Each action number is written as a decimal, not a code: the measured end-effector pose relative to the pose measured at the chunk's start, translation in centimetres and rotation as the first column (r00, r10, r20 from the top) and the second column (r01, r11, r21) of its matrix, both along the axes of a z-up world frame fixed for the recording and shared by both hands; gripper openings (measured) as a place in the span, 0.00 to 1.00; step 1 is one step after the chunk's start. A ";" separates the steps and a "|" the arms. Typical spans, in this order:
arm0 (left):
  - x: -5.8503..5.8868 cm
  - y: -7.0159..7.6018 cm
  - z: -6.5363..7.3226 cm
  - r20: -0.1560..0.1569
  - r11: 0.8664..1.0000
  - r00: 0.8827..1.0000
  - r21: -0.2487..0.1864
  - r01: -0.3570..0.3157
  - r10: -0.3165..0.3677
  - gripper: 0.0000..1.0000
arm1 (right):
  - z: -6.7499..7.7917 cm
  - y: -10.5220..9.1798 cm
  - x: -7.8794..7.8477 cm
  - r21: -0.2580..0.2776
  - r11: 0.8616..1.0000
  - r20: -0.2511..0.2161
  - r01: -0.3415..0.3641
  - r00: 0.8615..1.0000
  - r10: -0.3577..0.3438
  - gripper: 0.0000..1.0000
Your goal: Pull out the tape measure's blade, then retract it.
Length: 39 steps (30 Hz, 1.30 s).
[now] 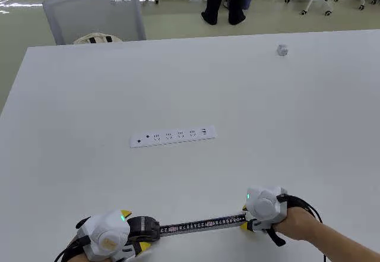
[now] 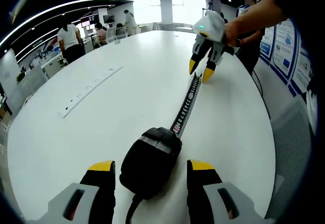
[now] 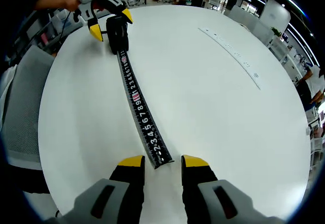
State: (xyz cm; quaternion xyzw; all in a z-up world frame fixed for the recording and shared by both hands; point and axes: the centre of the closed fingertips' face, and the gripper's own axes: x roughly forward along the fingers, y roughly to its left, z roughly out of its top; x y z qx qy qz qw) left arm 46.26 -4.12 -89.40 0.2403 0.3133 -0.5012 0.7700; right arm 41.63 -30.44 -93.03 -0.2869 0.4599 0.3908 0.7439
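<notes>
A wide white table (image 1: 71,125) is filling most of the head view, with an open office lying beyond it. A grey mesh chair (image 1: 95,15) is standing at the far edge. A person (image 1: 228,0) is standing farther back, cut off above the legs. A white power strip (image 1: 172,136) is lying flat near the table's middle. A small grey object (image 1: 282,50), too small to identify, is sitting far off to the right.

The tape measure's black case (image 2: 152,150) is resting on the table at the near edge. The left gripper (image 2: 151,166) is standing with its yellow-tipped fingers spread wide, one on either side of the case, and a thin gap is showing at each side. A dark strap is trailing from the case out of the bottom of the left gripper view. In the head view this gripper is being cut off by the lower edge.

The blade (image 3: 136,102) is lying drawn out flat across the table toward the right gripper (image 3: 164,161). That gripper's fingers are sitting narrowly apart, with the blade's tip lying between them and touching neither. The hook at the tip is hard to make out. In the head view the gripper's white body is hiding its fingers.
</notes>
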 end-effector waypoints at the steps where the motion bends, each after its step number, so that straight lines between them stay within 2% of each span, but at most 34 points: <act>1: 0.0 0.1 0.1 0.001 1.000 1.000 -0.001 -0.008 0.008 0.54 | 0.1 0.0 -0.1 0.005 1.000 0.004 0.004 1.000 -0.004 0.29; 5: 0.0 0.3 0.5 -0.001 0.998 0.998 -0.022 -0.063 0.063 0.57 | 0.4 0.1 -0.4 0.038 0.997 0.011 0.067 0.998 -0.068 0.31; 11: -0.6 0.7 0.9 -0.011 0.991 0.992 -0.037 -0.129 0.129 0.59 | 0.9 0.3 -0.1 0.128 0.973 0.021 0.192 0.980 -0.197 0.33; 13: -0.8 1.0 0.8 -0.014 0.987 0.987 -0.036 -0.158 0.157 0.60 | 1.2 0.3 0.0 0.147 0.964 0.027 0.224 0.973 -0.230 0.33; 16: -1.0 1.5 1.0 -0.012 0.981 0.982 -0.036 -0.189 0.189 0.60 | 1.5 0.7 -0.3 0.158 0.959 0.029 0.235 0.970 -0.243 0.34; 17: -1.0 1.7 1.0 -0.017 0.978 0.979 -0.034 -0.206 0.205 0.61 | 1.5 0.9 -0.4 0.169 0.953 0.026 0.251 0.966 -0.259 0.35; 21: -1.0 2.3 1.3 -0.029 0.964 0.965 -0.055 -0.261 0.260 0.63 | 1.5 1.2 -0.8 0.185 0.940 0.022 0.287 0.955 -0.296 0.37; 22: -1.0 2.4 1.4 -0.035 0.957 0.959 -0.065 -0.282 0.281 0.63 | 1.6 1.3 -0.8 0.197 0.931 0.021 0.306 0.948 -0.316 0.38; 24: -1.1 2.5 1.4 -0.037 0.955 0.957 -0.069 -0.289 0.288 0.64 | 1.6 1.4 -0.9 0.203 0.924 0.023 0.324 0.942 -0.335 0.39; 27: -1.2 2.7 1.6 -0.046 0.942 0.945 -0.078 -0.327 0.324 0.65 | 2.1 1.5 -1.1 0.223 0.900 0.016 0.375 0.922 -0.388 0.41; 28: -1.3 2.7 1.6 -0.046 0.940 0.943 -0.079 -0.332 0.330 0.66 | 2.2 1.6 -1.2 0.227 0.896 0.015 0.381 0.919 -0.395 0.42; 30: -1.6 2.7 1.8 -0.046 0.937 0.940 -0.087 -0.340 0.337 0.66 | 2.6 1.5 -1.1 0.253 0.875 0.018 0.412 0.903 -0.430 0.41; 34: -1.9 2.5 1.8 -0.052 0.930 0.935 -0.093 -0.355 0.352 0.67 | 3.1 1.4 -1.2 0.268 0.854 0.017 0.446 0.884 -0.467 0.42; 36: -2.0 2.5 2.0 -0.060 0.922 0.927 -0.099 -0.375 0.370 0.68 | 3.2 1.5 -1.4 0.279 0.836 0.008 0.473 0.869 -0.495 0.43; 39: -2.2 2.5 2.3 -0.062 0.914 0.920 -0.108 -0.391 0.386 0.70 | 3.4 1.8 -1.9 0.284 0.824 0.006 0.490 0.859 -0.512 0.43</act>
